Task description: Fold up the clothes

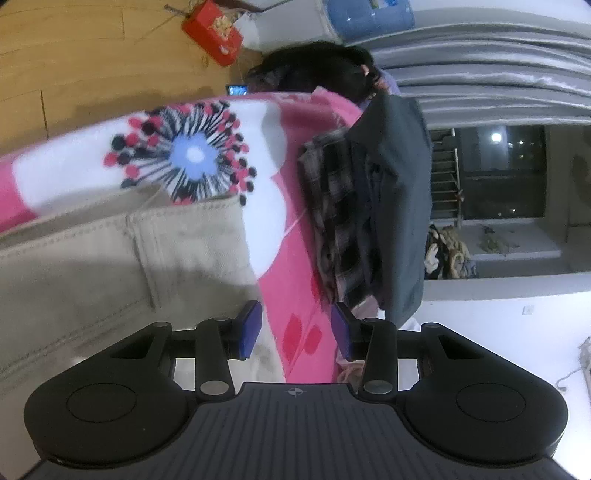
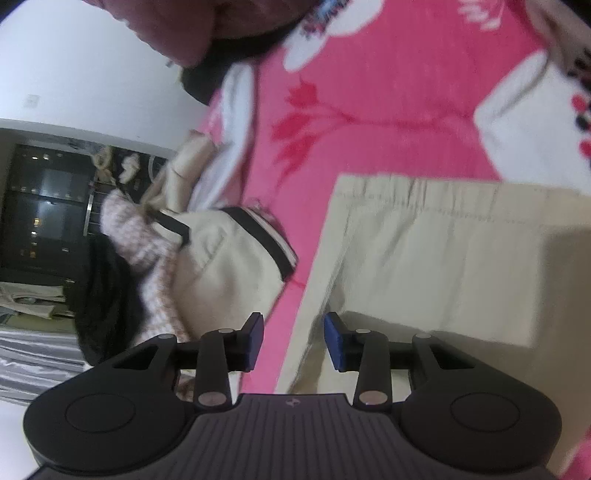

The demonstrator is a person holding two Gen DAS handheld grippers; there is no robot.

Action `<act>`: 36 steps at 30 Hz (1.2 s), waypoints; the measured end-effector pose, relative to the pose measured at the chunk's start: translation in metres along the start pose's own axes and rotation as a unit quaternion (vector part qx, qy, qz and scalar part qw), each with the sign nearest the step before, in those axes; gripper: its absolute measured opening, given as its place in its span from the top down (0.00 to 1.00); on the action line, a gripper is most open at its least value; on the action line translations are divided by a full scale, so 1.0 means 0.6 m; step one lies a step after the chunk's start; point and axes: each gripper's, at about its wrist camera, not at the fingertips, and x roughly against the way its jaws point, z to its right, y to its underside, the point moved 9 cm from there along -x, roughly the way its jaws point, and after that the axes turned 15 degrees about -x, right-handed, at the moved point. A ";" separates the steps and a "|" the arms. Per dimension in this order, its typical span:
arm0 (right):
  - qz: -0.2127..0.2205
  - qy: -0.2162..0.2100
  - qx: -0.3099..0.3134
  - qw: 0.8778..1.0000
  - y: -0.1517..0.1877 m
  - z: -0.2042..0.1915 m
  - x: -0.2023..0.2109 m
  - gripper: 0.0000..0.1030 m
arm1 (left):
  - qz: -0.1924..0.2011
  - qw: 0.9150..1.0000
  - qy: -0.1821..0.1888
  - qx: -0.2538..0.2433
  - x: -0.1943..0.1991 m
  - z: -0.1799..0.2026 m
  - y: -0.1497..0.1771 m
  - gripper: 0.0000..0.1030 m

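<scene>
trousers: beige trousers [image 1: 110, 258] lay flat on the pink flowered blanket [image 1: 295, 258]; in the right view the same trousers [image 2: 443, 258] showed a gathered waistband edge and a straight side edge, with one layer seeming to lie over another, so they looked at least partly folded.
left tongs: the left gripper [image 1: 295, 336] stood wide open, holding nothing, its blue pads just past the trousers' edge, over the blanket.
right tongs: the right gripper [image 2: 293, 341] stood wide open and empty, straddling the trousers' side edge.
handling: judged a mid-weight woven cotton, soft and limp; it would sag between two holds, crease along stitched seams, and drag rather than slide on the fleecy blanket.
where to hold: judged best at the waistband or a seamed hem, where the cloth is doubled and the pads can bite; a single flat layer would be hard to pinch off the blanket.
other clothes: a stack [image 1: 369, 221] with checked and dark grey cloth sat beside the trousers; a loose heap [image 2: 192, 266] of cream and pink-patterned pieces lay on the other side.
stage: fitted either a fold mid-way or a finished garment awaiting the stack.
writing: none readable; the red box [image 1: 214, 31] on the floor bore a print too blurred to read.
</scene>
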 end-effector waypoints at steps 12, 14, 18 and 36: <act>-0.026 -0.084 0.063 0.994 0.002 -0.021 0.182 0.51 | 0.014 0.966 -0.058 -0.251 0.091 0.123 0.001 0.58; -0.048 -0.075 0.084 0.993 0.020 -0.022 0.192 0.51 | -0.004 0.955 -0.067 -0.289 0.076 0.142 0.020 0.58; -0.092 -0.045 0.180 0.978 0.092 -0.044 0.180 0.51 | -0.063 0.914 -0.066 -0.396 0.007 0.191 0.097 0.58; -0.323 -0.019 0.749 0.578 0.623 -0.039 -0.084 0.52 | -0.278 0.581 -0.003 -0.765 -0.193 0.220 0.383 0.58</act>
